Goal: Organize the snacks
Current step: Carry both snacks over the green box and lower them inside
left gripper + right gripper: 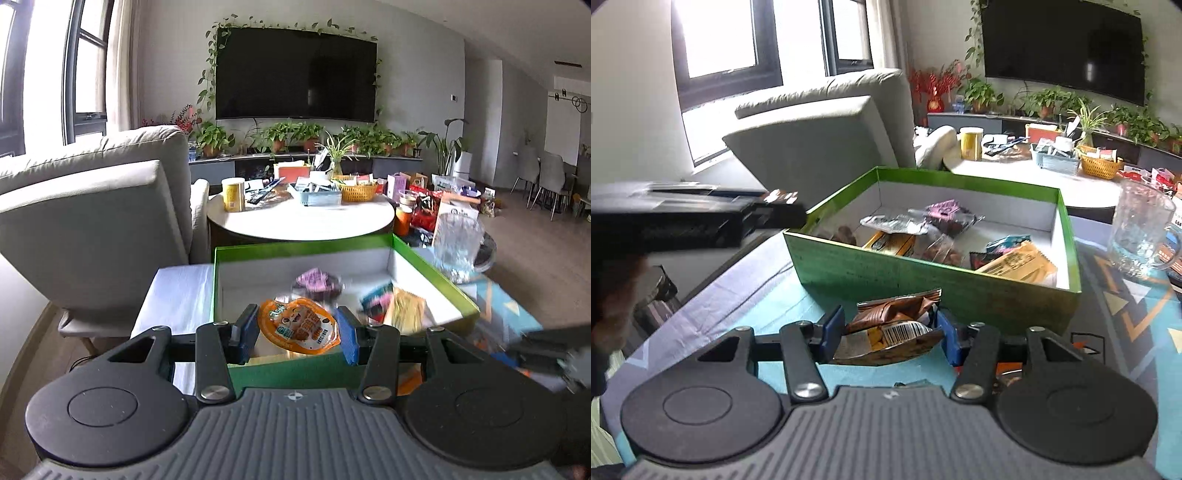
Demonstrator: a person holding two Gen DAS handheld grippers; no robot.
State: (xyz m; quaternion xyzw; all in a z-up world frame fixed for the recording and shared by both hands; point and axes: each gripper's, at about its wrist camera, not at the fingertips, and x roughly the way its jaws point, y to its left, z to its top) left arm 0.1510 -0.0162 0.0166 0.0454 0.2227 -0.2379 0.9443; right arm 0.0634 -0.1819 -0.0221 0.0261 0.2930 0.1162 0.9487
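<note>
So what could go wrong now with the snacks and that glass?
1. The right gripper clamps only a crumpled brown snack packet, which might slip out before reaching the green box.
2. The glass mug stands close beside the box, so a swinging hand could knock it.
3. The left gripper could squash its orange jelly cup.

Daylight floods in through the dark-framed windows [724,48], blown out to pure white, leaving the room evenly bright with soft shadows. Fisheye distortion bows the wide black wall television [295,74] and darkens the corners, while motion blur smears the clear ribbed glass [458,247].
</note>
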